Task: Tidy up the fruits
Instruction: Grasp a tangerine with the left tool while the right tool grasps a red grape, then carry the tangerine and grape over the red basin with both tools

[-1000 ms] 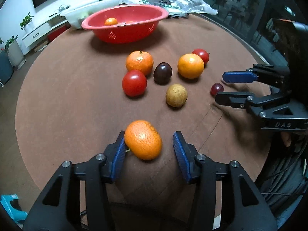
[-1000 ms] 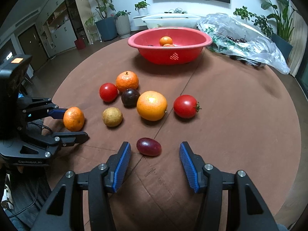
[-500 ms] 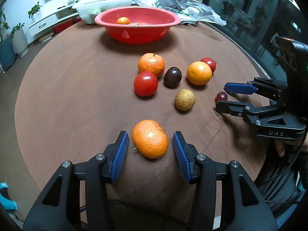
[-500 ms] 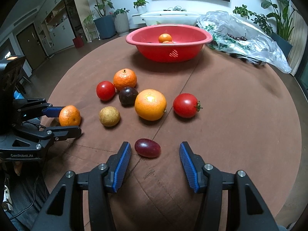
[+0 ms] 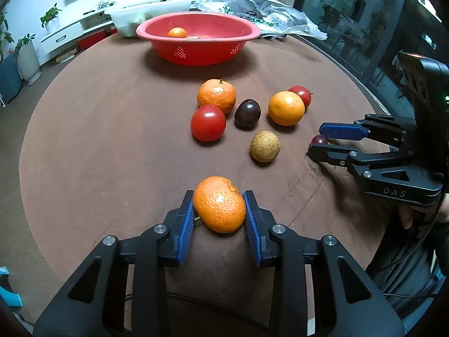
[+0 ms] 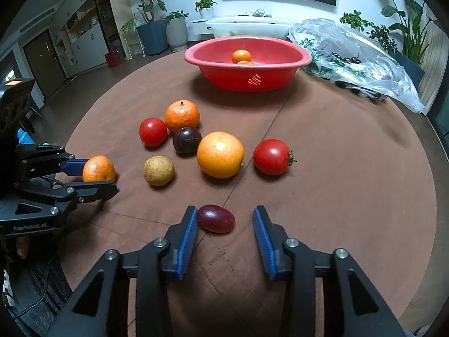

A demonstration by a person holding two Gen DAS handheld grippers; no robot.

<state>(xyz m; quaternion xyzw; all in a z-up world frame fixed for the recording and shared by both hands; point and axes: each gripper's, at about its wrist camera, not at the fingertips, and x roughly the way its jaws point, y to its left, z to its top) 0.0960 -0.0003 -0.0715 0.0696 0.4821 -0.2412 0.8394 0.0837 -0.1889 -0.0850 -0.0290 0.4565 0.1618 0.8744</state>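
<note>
Left gripper (image 5: 219, 210): jaws are closing, and both blue pads are already pressed against the sides of a mandarin (image 5: 219, 204), so it's pinched between them, sitting low on the near part of the table.

Right gripper (image 6: 224, 224): jaws are closing too, but it isn't gripped yet. A red grape (image 6: 215, 218) is lying between the pads, touched by the left pad, with a clear gap left to the right pad.

Table (image 6: 350, 168): round, brown cloth top. Both grippers are parked near the person's edge.

Loose fruit cluster: found mid-table: a second mandarin (image 6: 181, 115), small tomato (image 6: 153, 132), a dark round fruit (image 6: 187, 141) that can't be named for sure, an orange (image 6: 220, 154), a bigger tomato (image 6: 271, 156) and a tan round fruit (image 6: 158, 170). The mandarin, the dark fruit and the orange are nearly touching.

Red basket (image 6: 248, 64): set at the far side, well apart from the cluster, with a small orange fruit (image 6: 241, 56) seen inside.

Open room: a wide bare strip is left between cluster and basket, and the right half of the table in the right wrist view is mostly free.

Far edge clutter: a clear plastic bag (image 6: 356, 59) is slumped to the right of the basket, close to the rim.
</note>
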